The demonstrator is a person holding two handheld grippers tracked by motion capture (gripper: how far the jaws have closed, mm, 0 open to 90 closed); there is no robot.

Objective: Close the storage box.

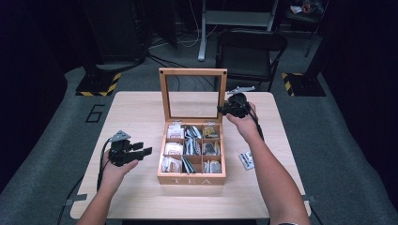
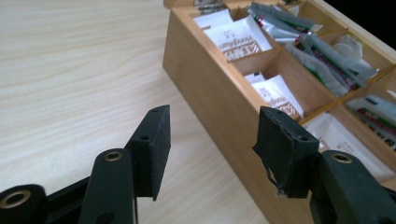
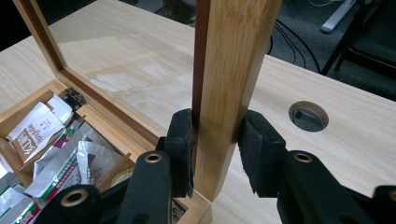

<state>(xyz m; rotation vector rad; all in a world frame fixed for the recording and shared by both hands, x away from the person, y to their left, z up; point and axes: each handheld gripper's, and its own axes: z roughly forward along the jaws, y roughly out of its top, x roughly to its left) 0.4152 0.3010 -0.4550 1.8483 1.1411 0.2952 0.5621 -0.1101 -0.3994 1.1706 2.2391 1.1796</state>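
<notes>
Right claw (image 3: pixel 215 154) clamps the lid frame (image 3: pixel 229 84) above the pale wooden table (image 1: pixel 141 112).

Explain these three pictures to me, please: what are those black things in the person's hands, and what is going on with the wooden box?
A person sits at a light wooden table and holds a hand tool in each hand, with two black padded jaws that pinch like tongs. One picture looks down from above. The other two come from small cameras riding on each tool, looking along its own jaws.

On the table stands a wooden tea box with nine compartments of tea sachets. Its glass-paned lid stands upright and open. A small silvery packet lies to the box's right.

The right tongs have their pads against both sides of the lid's wooden frame, near its hinged end, so they grip the lid. The left tongs are open, holding nothing, just beside the box's left wall.
</notes>
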